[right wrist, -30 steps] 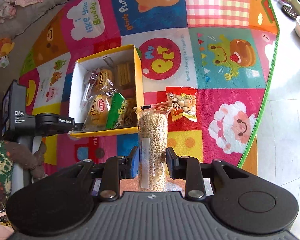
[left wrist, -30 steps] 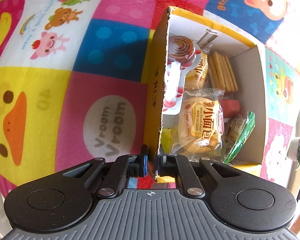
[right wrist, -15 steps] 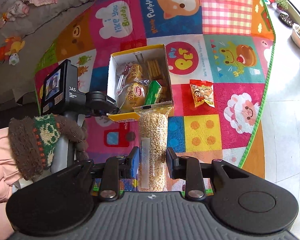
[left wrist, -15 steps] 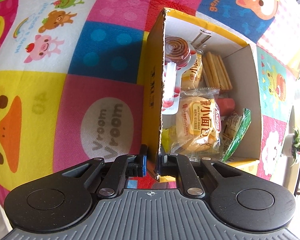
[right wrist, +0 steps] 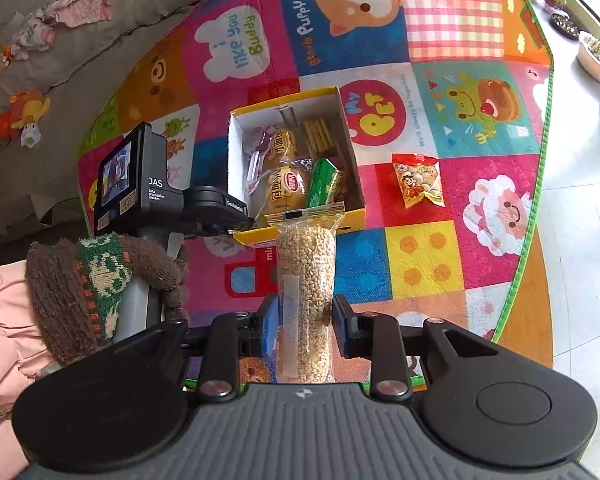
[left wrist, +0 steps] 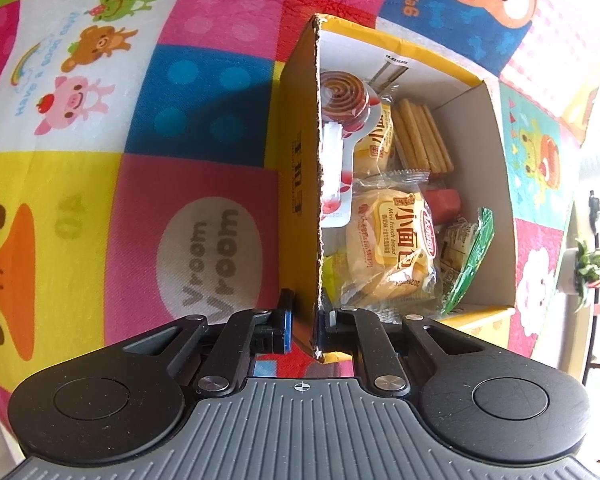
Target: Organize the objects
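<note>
Play mat, one, spreads beneath both tools during a tidy-up of snacks. One cardboard box stands open on it. The left gripper is closed on the box's near side wall, one of its fingers inside and one outside, so the box's contents lie just ahead of them. The right gripper is clamped on one zip bag of pale grain, which stands upright between its fingers. The bag's sealed top reaches towards the box, which sits ahead of those fingers and slightly to their left.

The step in hand appears to be loading the bag. It would go best if the left grip steadies the wall while the right carries the bag over the rim and lowers it into the space left on top of the packets. The fingers should part only once the bag rests.

Ahead of the left fingers the box holds:
- two bread packets
- one green packet
- one bundle of biscuit sticks
- one swirl lollipop
- one red block

One nut packet lies on the mat, ahead and right of the right fingers.
</note>
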